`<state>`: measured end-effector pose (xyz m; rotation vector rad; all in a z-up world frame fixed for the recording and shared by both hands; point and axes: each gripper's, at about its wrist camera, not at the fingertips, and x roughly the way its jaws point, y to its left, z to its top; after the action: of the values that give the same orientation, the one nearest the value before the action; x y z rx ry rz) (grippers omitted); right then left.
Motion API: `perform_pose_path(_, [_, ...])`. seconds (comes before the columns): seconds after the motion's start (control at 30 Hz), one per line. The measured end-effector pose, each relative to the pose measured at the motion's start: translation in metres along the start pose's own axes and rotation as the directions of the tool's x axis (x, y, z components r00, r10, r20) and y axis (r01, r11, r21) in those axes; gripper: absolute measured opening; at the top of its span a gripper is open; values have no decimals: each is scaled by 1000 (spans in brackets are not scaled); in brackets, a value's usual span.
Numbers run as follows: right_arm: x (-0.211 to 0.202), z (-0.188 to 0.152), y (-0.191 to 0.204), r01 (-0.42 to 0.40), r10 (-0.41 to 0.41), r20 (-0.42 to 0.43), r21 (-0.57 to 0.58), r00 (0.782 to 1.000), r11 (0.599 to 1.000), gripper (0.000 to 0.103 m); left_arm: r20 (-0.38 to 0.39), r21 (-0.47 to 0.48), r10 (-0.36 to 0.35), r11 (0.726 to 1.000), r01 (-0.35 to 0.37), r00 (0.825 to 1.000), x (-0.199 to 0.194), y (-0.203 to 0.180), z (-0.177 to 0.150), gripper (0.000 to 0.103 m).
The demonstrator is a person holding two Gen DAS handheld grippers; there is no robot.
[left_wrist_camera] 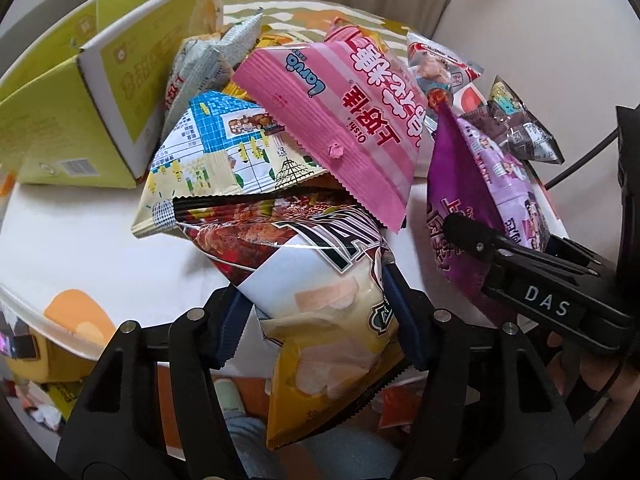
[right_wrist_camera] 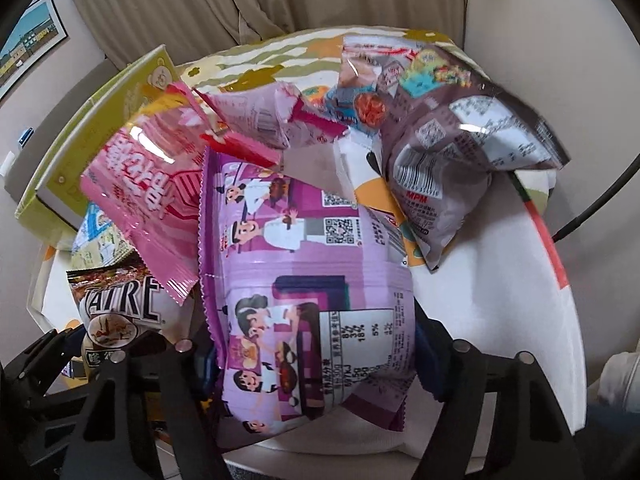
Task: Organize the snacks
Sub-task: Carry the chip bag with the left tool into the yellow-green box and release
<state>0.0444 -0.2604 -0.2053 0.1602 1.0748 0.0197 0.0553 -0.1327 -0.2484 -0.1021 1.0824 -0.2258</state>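
Note:
A heap of snack bags lies on a round white table [left_wrist_camera: 80, 240]. My left gripper [left_wrist_camera: 316, 316] is shut on a white and yellow chip bag [left_wrist_camera: 320, 280] with a brown top; both blue pads press its sides at the table's near edge. That bag shows at lower left in the right wrist view [right_wrist_camera: 120, 312]. My right gripper [right_wrist_camera: 316, 360] is shut on a purple bag [right_wrist_camera: 312, 280] printed with cartoon cooks. In the left wrist view the purple bag [left_wrist_camera: 480, 184] stands at the right with one finger [left_wrist_camera: 468, 236] of the right gripper on it.
A pink bag [left_wrist_camera: 340, 120] overlaps both held bags. A blue-and-yellow cartoon bag [left_wrist_camera: 216, 152] lies left of it. A yellow-green cardboard box [left_wrist_camera: 80, 92] stands open at the far left. A grey-brown bag [right_wrist_camera: 460, 160] and a red-and-white bag [left_wrist_camera: 440, 64] lie at the back right.

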Motion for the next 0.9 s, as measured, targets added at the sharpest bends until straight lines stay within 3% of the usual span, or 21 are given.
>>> perform_pose_path(0.23, [-26, 0, 3, -7, 7, 23, -12, 1000, 1000, 71, 11, -10, -12, 1000, 12, 1000, -28, 0, -1, 59])
perform_pose_path(0.6, [-70, 10, 10, -27, 30, 117, -35, 993, 999, 71, 129, 45, 5, 999, -11, 992, -75, -16, 13, 59])
perform_pose_path(0.9, [-93, 21, 17, -34, 42, 162, -53, 986, 998, 71, 200, 13, 24, 1000, -27, 980, -109, -8, 32, 59])
